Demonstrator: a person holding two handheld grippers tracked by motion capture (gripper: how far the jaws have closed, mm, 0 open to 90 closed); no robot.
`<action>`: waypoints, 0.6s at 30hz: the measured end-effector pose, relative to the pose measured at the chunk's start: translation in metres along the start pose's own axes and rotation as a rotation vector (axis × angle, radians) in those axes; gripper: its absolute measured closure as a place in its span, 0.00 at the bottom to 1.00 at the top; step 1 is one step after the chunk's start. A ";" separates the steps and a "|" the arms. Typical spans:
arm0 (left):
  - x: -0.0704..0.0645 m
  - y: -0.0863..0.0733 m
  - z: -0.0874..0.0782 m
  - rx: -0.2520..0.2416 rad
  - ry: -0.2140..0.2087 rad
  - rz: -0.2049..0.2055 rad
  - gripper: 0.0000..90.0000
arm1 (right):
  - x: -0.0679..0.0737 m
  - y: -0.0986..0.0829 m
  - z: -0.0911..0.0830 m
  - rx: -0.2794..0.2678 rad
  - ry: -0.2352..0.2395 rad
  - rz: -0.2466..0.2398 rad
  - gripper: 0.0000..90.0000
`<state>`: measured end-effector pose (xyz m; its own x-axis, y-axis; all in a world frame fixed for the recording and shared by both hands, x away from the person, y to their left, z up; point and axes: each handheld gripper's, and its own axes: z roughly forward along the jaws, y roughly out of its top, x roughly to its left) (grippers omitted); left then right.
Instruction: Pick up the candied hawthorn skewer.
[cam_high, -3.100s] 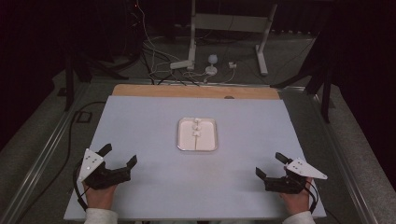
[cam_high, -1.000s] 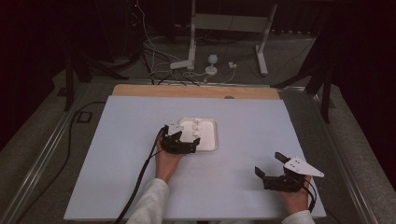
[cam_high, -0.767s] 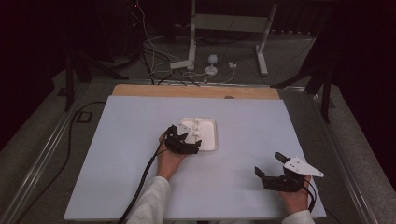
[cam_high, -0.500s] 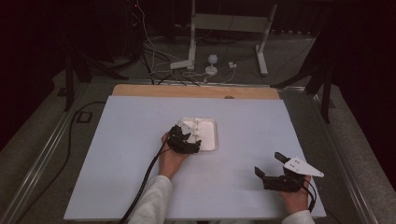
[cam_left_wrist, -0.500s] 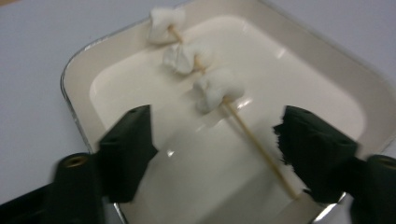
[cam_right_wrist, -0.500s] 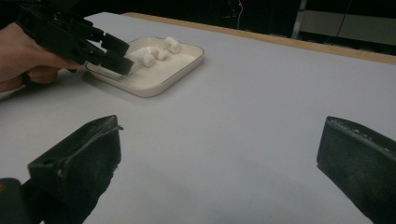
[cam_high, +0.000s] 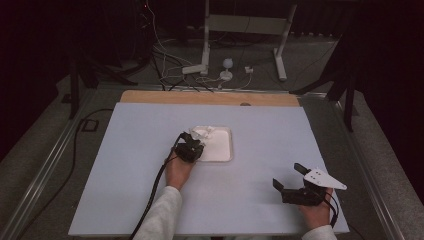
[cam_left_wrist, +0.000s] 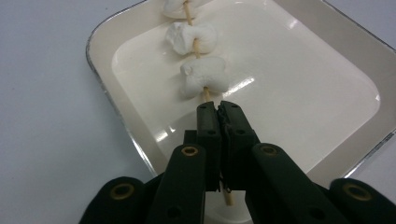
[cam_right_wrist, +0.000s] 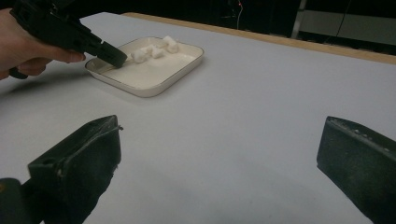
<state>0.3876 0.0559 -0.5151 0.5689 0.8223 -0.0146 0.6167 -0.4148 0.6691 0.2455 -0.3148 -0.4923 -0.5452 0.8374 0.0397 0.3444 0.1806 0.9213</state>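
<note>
A dark room surrounds a pale table, with a wooden strip along its far edge and cables and stand legs on the floor beyond. Just left of centre in the high view a white tray holds a skewer threaded with marshmallows. The left gripper has its jaws closed on the skewer's bare near end, above the tray's near-left rim. Bare tabletop lies open on every side of the tray. At the lower right of the high view the right gripper rests well apart, jaws spread wide and holding nothing, near the table's front edge.
</note>
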 end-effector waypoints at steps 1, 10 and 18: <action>0.001 0.000 -0.002 0.002 -0.002 -0.008 0.99 | 0.000 0.000 0.000 0.000 -0.001 0.000 0.00; 0.008 -0.002 -0.027 0.001 -0.047 -0.049 1.00 | -0.001 0.000 0.000 0.000 -0.002 0.003 0.00; 0.007 -0.009 -0.019 0.077 -0.073 -0.037 0.98 | 0.000 0.000 0.001 0.003 -0.001 -0.002 0.00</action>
<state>0.3761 0.0729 -0.5072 0.5812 0.8083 -0.0940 0.6762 -0.4154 0.6084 0.2459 -0.3139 -0.4927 -0.5447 0.8378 0.0372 0.3452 0.1836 0.9204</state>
